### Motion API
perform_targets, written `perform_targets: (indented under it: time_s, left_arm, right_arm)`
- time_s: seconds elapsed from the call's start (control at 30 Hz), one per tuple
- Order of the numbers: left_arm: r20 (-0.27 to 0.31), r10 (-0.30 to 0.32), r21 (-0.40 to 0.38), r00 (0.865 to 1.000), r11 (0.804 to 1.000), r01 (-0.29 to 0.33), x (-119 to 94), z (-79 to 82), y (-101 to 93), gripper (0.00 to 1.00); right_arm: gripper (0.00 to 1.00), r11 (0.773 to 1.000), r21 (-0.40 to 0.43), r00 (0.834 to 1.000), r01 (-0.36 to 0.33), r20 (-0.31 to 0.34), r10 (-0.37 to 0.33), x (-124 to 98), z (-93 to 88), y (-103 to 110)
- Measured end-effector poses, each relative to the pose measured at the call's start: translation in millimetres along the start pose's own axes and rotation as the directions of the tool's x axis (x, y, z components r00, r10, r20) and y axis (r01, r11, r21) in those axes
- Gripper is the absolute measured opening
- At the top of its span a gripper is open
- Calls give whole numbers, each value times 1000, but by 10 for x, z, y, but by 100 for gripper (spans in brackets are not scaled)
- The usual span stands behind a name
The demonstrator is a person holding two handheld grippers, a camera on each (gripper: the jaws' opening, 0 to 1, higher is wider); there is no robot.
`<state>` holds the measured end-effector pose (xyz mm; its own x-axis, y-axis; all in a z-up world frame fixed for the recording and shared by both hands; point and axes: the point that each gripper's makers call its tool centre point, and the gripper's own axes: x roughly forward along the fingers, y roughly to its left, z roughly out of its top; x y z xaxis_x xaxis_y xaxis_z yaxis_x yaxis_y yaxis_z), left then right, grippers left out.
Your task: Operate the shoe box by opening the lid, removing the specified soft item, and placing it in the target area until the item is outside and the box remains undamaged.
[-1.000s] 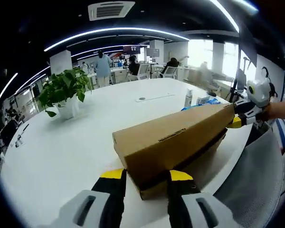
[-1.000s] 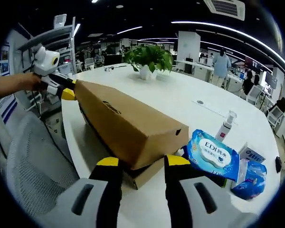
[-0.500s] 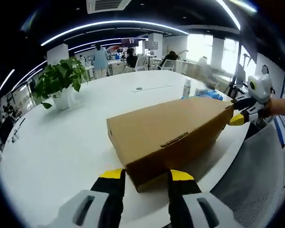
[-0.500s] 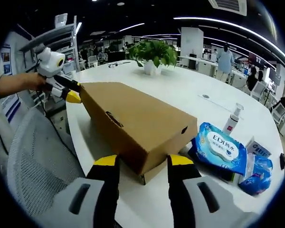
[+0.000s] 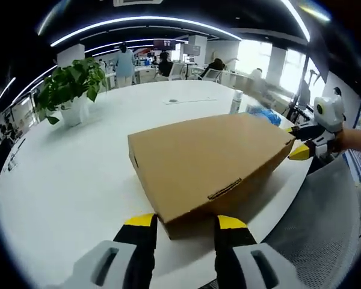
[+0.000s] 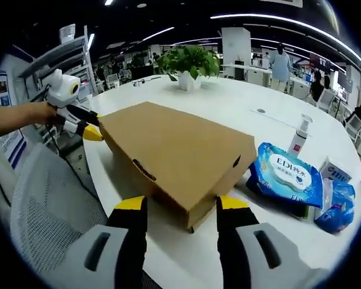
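You are at the lid-opening step: the shoe box point(image 5: 207, 165) lies on the white table point(image 5: 66, 174), lid down, its near corner at 12 o'clock from your left gripper point(image 5: 182, 226), whose fingers stand apart astride it. Your right gripper point(image 6: 182, 208) straddles the opposite end likewise, fingers apart. Next, you likely need to catch the lid edge and lift evenly, without creasing the cardboard.

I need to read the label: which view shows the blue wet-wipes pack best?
The right gripper view: the blue wet-wipes pack lies near, beside the brown cardboard shoe box. The left gripper view shows a blue sliver behind it.
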<state>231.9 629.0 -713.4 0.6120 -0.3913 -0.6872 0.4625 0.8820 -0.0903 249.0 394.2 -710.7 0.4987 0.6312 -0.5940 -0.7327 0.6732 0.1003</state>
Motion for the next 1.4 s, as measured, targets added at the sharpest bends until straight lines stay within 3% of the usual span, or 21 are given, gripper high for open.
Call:
perform_targets:
  time_s: [0.17,0.53,1.1,1.2,1.33,1.4]
  left_arm:
    - [-4,2,0,1000,1000,-2,28,-26,-1,38]
    - [-20,12,11,1000,1000,-12,114,-94,17,37]
    - [-30,22,13,999,1000,-21,209,-4,142,36]
    - [-59,17,13,998,1000,-16,255,-35,157,35]
    - [-98,48,105,994,994,-38,302,-76,183,30]
    - [-93,45,78,995,996,-38,307,-44,197,30]
  right_arm:
    - [41,1000,18,1000,12,-4,-12,34,-29,-34]
    - [40,999,-28,999,34,-31,-35,100,-106,-31]
    - [39,999,-31,998,44,-41,-45,192,-29,-142]
    - [40,999,-31,998,44,-43,-45,219,-9,-167]
    - [40,998,-41,998,44,-49,-46,254,19,-197]
    - [40,998,-36,998,47,-50,-49,265,31,-214]
